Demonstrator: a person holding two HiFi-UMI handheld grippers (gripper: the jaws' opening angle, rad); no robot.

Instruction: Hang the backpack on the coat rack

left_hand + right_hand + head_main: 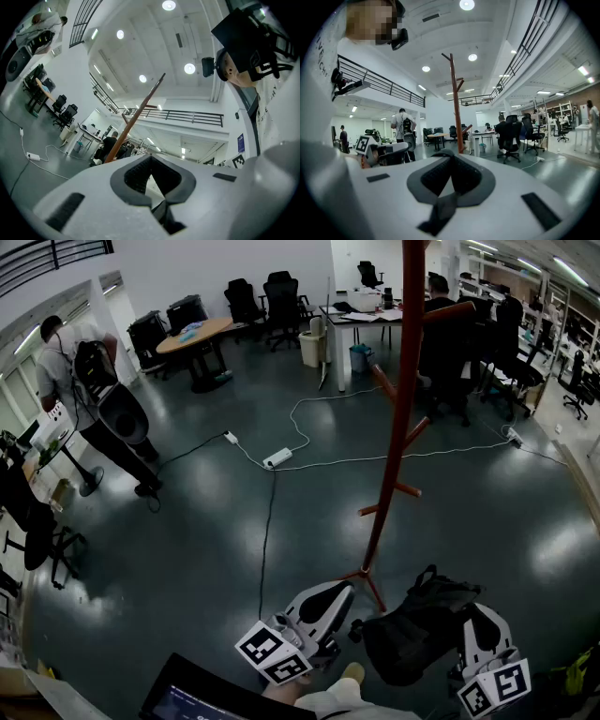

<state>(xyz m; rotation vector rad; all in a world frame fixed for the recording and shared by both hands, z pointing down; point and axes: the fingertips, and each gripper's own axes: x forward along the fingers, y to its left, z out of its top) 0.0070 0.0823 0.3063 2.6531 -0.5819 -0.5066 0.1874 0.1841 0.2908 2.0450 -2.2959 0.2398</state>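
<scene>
The black backpack [412, 629] hangs low in the head view, close to me, between my two grippers. My left gripper [347, 618] meets its left side; in the left gripper view the jaws [156, 199] are shut with a dark strap [165, 214] pinched between them. My right gripper [469, 615] is at the bag's right side, and its jaws [451, 187] are shut on a black strap [440, 211]. The red-brown coat rack [400, 418] stands just beyond the bag, its pegs angled upward. The coat rack [136, 117] also shows ahead of the left gripper, and the coat rack [455, 105] ahead of the right.
White cables and a power strip [277, 458] lie on the dark floor behind the rack. A person wearing a backpack [80, 381] stands at the far left. Desks, office chairs and a bin [312, 348] line the back, with a seated person [439, 329]. A dark screen [202, 697] sits at the bottom left.
</scene>
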